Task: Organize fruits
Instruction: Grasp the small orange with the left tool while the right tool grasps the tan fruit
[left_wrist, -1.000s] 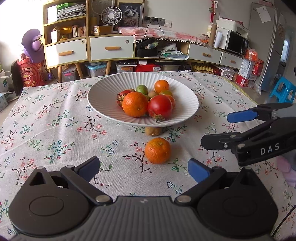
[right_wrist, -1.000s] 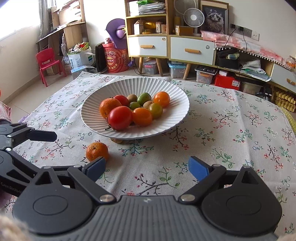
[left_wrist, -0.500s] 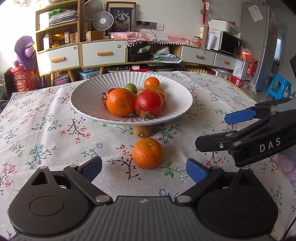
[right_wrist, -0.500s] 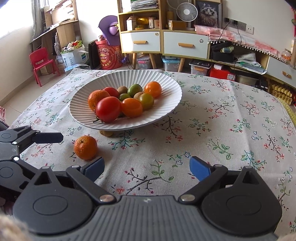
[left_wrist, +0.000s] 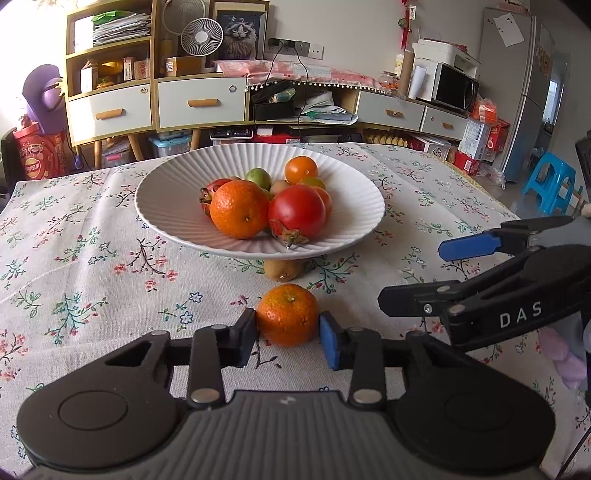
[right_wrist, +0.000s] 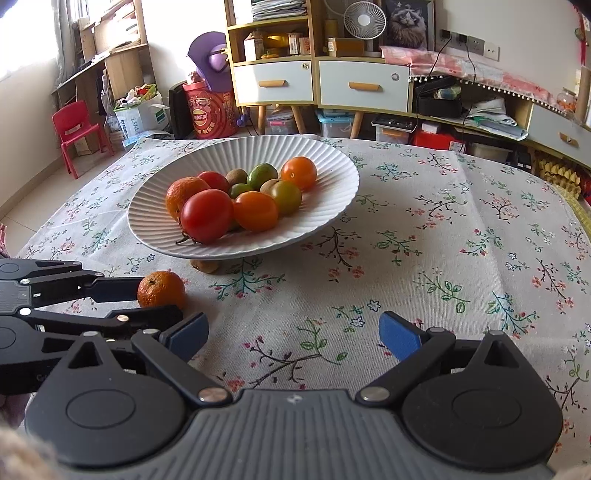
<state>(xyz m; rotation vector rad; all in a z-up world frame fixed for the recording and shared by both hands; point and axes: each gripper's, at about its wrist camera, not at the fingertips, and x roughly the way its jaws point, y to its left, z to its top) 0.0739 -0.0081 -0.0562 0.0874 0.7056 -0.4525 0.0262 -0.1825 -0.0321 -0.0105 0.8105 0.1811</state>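
We see a floral tablecloth (left_wrist: 92, 258) spread over the table. Behind it stands a wooden cabinet with white drawers (left_wrist: 201, 103), a small white fan (left_wrist: 202, 37) and a framed cat picture (left_wrist: 240, 31) on top. To the right are a microwave (left_wrist: 454, 86) and a blue stool (left_wrist: 550, 184). A red child's chair (right_wrist: 75, 131) sits by the window.

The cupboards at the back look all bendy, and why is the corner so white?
Left wrist view: the fisheye lens curves the cupboards; window light washes out the top left. Right wrist view: same curving, the same glare at top left; the plate throws a soft shadow on the tablecloth.
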